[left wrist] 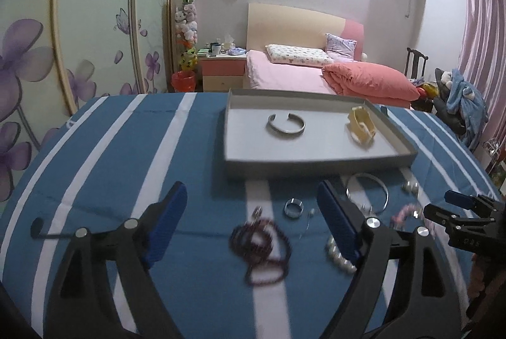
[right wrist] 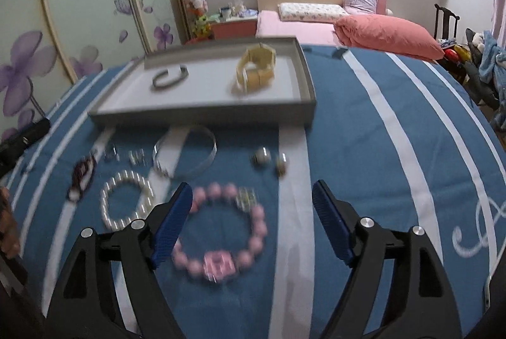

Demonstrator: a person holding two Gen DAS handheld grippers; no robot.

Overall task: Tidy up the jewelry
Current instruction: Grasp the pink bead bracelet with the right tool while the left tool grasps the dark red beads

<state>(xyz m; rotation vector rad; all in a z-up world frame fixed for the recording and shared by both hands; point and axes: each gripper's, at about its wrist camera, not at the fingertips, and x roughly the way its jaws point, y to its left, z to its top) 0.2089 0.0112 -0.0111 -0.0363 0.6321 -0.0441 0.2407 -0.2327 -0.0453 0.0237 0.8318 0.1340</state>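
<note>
A grey tray (left wrist: pixel 319 163) (right wrist: pixel 202 114) on the blue striped cloth holds a silver cuff (left wrist: pixel 286 123) (right wrist: pixel 170 78) and a yellow bracelet (left wrist: pixel 361 123) (right wrist: pixel 255 70). Loose jewelry lies in front of it. My left gripper (left wrist: pixel 251 206) is open over a dark red bead string (left wrist: pixel 262 250) and a silver ring (left wrist: pixel 293 208), with a pearl bracelet (left wrist: pixel 340 256) by its right finger. My right gripper (right wrist: pixel 252 206) is open above a pink bead bracelet (right wrist: pixel 221 231), nothing between its pads. The pearl bracelet (right wrist: pixel 126 203), a thin silver bangle (right wrist: pixel 185 157) (left wrist: pixel 368 191) and two earrings (right wrist: pixel 268 161) lie nearby.
The cloth-covered table ends beyond the tray, with a pink bed (left wrist: pixel 303 70), a nightstand (left wrist: pixel 223 70) and a flowered wardrobe (left wrist: pixel 63 54) behind. The right gripper's black body (left wrist: pixel 465 218) shows at the right edge of the left wrist view. A chair with clothes (left wrist: pixel 458 104) stands far right.
</note>
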